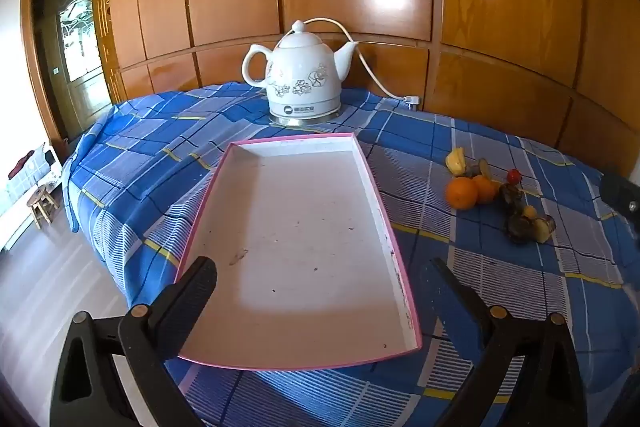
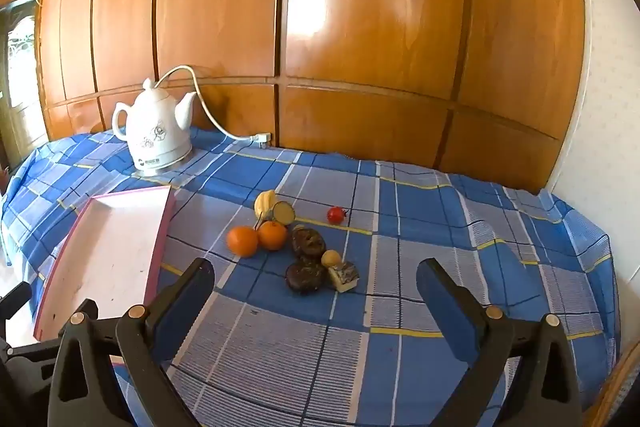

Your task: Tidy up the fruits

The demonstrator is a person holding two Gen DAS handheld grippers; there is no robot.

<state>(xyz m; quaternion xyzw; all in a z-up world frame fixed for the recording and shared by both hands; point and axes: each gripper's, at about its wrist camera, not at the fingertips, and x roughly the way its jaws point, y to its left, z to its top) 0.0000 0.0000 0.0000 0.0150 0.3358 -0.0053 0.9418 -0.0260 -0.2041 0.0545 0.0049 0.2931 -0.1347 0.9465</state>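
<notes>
Table: table (image 2: 420, 227) under a blue checked cloth, set against a wood-panelled wall (image 2: 360, 27).
Tray: pink-rimmed white tray (image 1: 384, 227), empty, on the table's left part; the likely place for the fruit.
Kettle: white kettle (image 1: 300, 75) behind the tray, its cord (image 2: 212, 115) trailing to a plug.
Left gripper: left gripper (image 1: 320, 283) hangs over the tray, fingers wide apart, empty.
Right gripper: right gripper (image 2: 316, 279) faces the fruit, fingers wide apart, nothing between them.
Fruit: two oranges (image 2: 256, 239), dark round pieces (image 2: 306, 259), a small red fruit (image 2: 335, 215), all clustered on the cloth right of the tray.
Risk: packed pieces touch, so closing on one could nudge a neighbour; round oranges may roll off.
</notes>
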